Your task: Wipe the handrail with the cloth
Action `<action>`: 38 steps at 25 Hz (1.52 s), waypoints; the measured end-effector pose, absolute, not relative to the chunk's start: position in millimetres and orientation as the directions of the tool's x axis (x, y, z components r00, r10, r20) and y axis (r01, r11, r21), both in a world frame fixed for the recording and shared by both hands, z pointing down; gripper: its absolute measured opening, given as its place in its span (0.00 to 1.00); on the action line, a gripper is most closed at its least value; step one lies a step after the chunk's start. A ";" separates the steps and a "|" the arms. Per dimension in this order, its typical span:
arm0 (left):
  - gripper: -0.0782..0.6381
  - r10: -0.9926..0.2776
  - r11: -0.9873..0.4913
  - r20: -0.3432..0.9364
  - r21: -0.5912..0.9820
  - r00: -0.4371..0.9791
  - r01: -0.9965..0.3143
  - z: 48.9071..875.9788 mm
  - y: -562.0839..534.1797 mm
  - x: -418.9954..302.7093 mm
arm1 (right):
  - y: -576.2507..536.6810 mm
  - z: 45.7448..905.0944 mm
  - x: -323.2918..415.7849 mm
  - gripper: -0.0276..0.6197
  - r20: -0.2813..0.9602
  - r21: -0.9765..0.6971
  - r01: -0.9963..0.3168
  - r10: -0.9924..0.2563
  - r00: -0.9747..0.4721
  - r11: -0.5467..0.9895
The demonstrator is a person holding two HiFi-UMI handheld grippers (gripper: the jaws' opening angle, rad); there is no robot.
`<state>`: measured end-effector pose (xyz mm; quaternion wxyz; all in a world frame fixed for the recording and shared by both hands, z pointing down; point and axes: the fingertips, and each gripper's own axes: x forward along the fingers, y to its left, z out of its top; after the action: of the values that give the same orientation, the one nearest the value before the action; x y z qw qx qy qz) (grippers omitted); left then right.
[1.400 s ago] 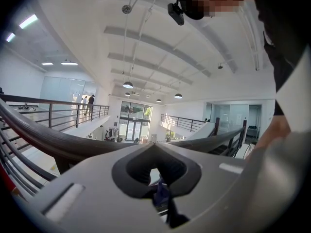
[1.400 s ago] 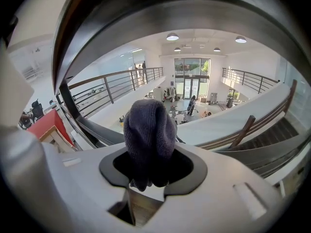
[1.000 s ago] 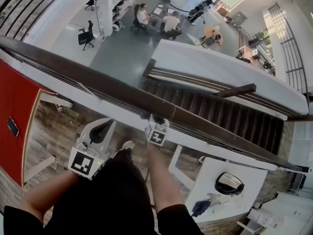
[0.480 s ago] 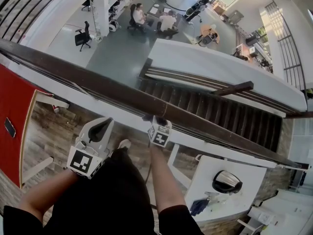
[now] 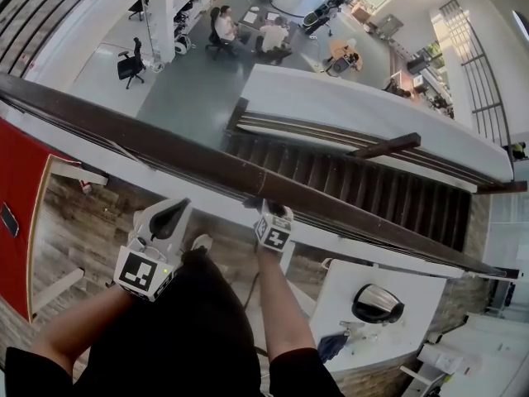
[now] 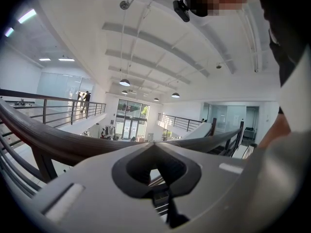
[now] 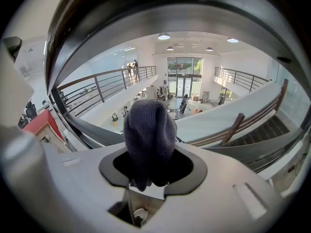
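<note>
The dark brown handrail runs diagonally from upper left to lower right along the balcony edge. My right gripper is up against its near side, marker cube towards me. In the right gripper view it is shut on a dark blue-grey cloth, bunched and sticking up from the jaws, with the handrail arching close overhead. My left gripper hangs short of the rail, shut and holding nothing. In the left gripper view the handrail curves across just beyond its jaws.
Beyond the rail is a drop to a hall floor with people at desks and a staircase. On my side are a wooden floor, a red panel at left and a white table at lower right.
My right gripper with the cloth has slid a little to the right along the handrail. The left gripper has stayed roughly where it was.
</note>
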<state>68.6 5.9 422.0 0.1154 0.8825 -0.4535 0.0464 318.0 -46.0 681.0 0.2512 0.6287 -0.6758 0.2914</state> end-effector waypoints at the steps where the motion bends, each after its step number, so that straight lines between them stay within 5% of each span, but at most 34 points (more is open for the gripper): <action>1: 0.11 -0.787 -0.566 0.187 0.161 0.588 -0.808 421.1 5.8 71.6 | -44.8 679.6 323.1 0.25 0.706 -0.075 -0.997 -0.704 -0.077 0.034; 18: 0.11 -0.792 -0.550 0.202 0.170 0.575 -0.818 418.3 7.3 75.4 | -38.3 665.3 338.8 0.24 0.674 -0.056 -0.998 -0.737 -0.049 0.016; 38: 0.11 -0.900 -0.339 0.224 0.179 0.374 -0.924 419.3 4.0 -67.5 | -36.8 699.8 32.7 0.23 0.716 -0.177 -0.861 -0.537 -0.445 0.477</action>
<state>-67.5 4.0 419.3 0.1386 0.8172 -0.5578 0.0427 32.7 -36.8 699.8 0.2987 0.4337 -0.8058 0.2708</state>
